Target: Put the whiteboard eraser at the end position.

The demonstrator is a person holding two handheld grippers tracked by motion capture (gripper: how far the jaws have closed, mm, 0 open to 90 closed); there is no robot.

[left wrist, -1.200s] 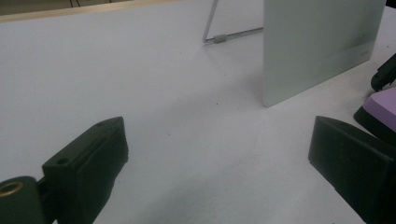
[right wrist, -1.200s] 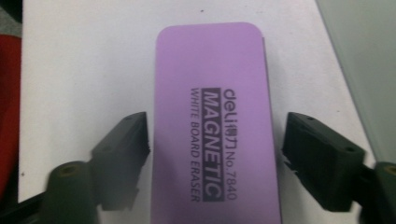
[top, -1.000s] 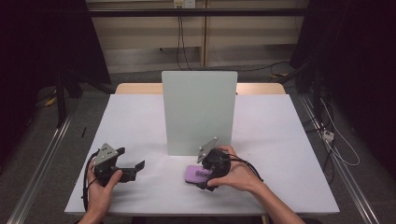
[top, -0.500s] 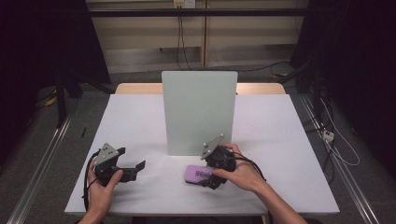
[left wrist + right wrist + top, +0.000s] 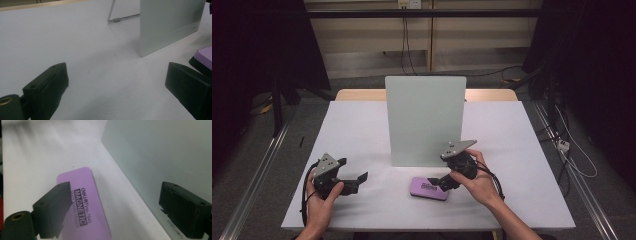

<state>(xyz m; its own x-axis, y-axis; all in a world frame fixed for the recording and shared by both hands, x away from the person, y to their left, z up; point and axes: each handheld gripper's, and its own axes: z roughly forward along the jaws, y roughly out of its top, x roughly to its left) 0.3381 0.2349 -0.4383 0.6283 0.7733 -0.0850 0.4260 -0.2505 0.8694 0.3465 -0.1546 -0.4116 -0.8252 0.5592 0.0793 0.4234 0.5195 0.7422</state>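
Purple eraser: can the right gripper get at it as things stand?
Probably yes. The right gripper hangs open right over the purple eraser, which lies flat on the table. The whiteboard stands close behind, but nothing sits between them.

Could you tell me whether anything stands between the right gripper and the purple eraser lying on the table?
Nothing visible does. The right gripper, jaws open, sits right at the purple eraser, which lies flat on the white table. In the right gripper view one jaw overlaps the eraser's edge. The upright board stands behind, apart from the eraser.
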